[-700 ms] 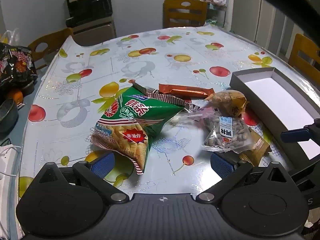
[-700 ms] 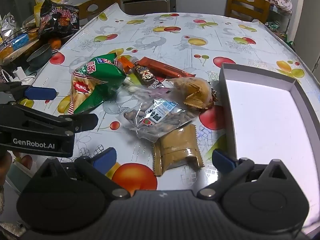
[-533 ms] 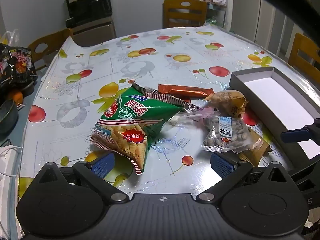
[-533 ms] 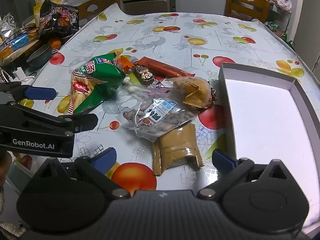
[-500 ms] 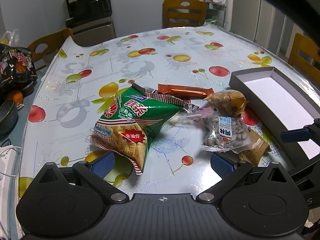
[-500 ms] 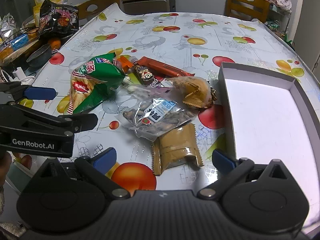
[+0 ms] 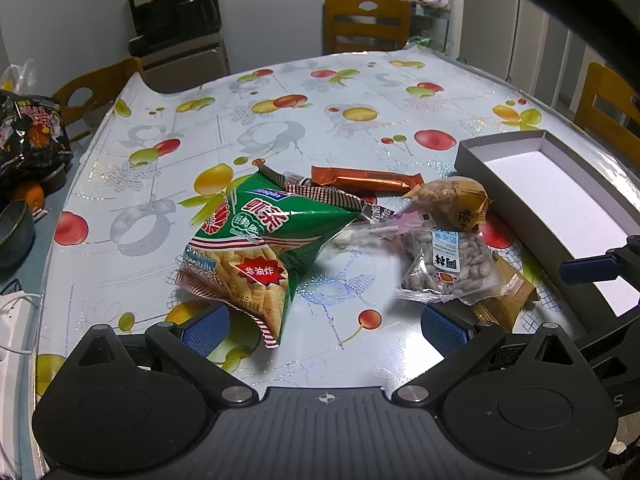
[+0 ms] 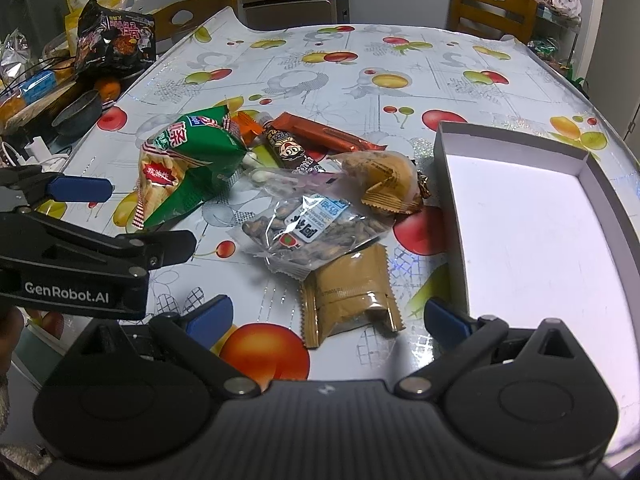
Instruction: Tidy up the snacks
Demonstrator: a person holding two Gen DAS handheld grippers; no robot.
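We read "GenRobot.AI" in white on the left gripper (image 8: 132, 236) body, and "非油炸" on a red burst on the green chip bag (image 7: 256, 256). The clear seed packet (image 8: 312, 232) carried a white-and-blue label we could not read fully. Both tools stood with jaws spread wide and nothing between them. The green bag lay just ahead of the left tool's near pad; the tan pouch (image 8: 352, 296) lay ahead of the right gripper (image 8: 326, 318), centred between its pads. The grey box (image 8: 448, 184) sat beside them.
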